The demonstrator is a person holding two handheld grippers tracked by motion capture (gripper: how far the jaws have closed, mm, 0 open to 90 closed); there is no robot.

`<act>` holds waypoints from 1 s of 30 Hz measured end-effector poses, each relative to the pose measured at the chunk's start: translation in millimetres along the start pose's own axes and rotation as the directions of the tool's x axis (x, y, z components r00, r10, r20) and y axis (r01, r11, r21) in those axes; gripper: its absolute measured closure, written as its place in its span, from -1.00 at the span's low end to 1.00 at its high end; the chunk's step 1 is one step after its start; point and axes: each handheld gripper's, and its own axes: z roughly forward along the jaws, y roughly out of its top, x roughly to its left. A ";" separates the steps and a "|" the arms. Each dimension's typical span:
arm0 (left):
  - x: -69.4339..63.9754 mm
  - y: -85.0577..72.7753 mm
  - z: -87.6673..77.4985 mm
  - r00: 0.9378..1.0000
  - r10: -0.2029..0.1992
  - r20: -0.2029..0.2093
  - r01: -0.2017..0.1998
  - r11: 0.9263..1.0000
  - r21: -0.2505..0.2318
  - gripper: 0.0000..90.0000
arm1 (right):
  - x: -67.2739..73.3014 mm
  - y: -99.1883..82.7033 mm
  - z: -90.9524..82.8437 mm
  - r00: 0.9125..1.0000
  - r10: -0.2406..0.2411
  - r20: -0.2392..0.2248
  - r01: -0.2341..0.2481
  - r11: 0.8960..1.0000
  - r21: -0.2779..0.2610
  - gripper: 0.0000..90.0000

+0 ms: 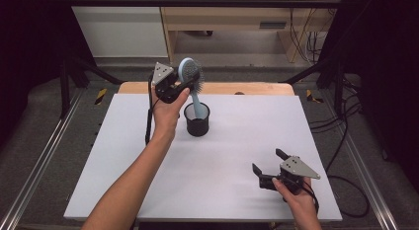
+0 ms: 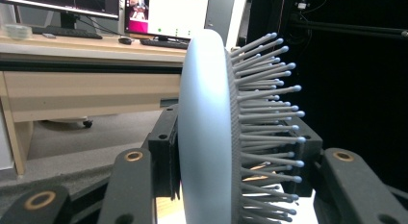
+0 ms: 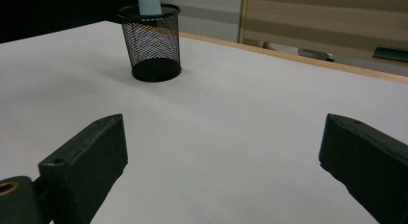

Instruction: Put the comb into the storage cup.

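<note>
A pale blue hairbrush (image 1: 190, 72) stands with its handle down inside a black mesh cup (image 1: 197, 120) near the back middle of the white table. My left gripper (image 1: 190, 81) is shut on the brush head, above the cup. In the left gripper view the brush head (image 2: 207, 132) sits edge-on between the jaws, bristles pointing right. My right gripper (image 1: 269, 162) rests open at the front right of the table, nothing between its jaws. The right gripper view shows the mesh cup (image 3: 151, 41) far off at upper left, the brush handle (image 3: 149, 3) rising out of it.
The white table top (image 1: 222, 161) spreads wide around the cup, with a wooden strip (image 1: 247, 88) along its far edge. Black frame bars and cables stand at both sides. A wooden desk with monitors (image 2: 96, 46) lies beyond the table.
</note>
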 end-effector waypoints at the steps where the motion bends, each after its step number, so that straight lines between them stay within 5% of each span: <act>1: 0.0 0.0 0.0 1.000 0.000 0.000 0.000 1.000 0.000 0.12 | 0.1 0.0 0.1 1.000 -0.001 0.000 0.001 1.000 0.000 -0.93; 30: 0.6 -34.0 8.5 1.000 -0.012 0.000 0.012 0.999 0.040 0.12 | 1.9 -0.6 3.3 1.000 -0.006 -0.012 0.006 1.000 0.009 -0.93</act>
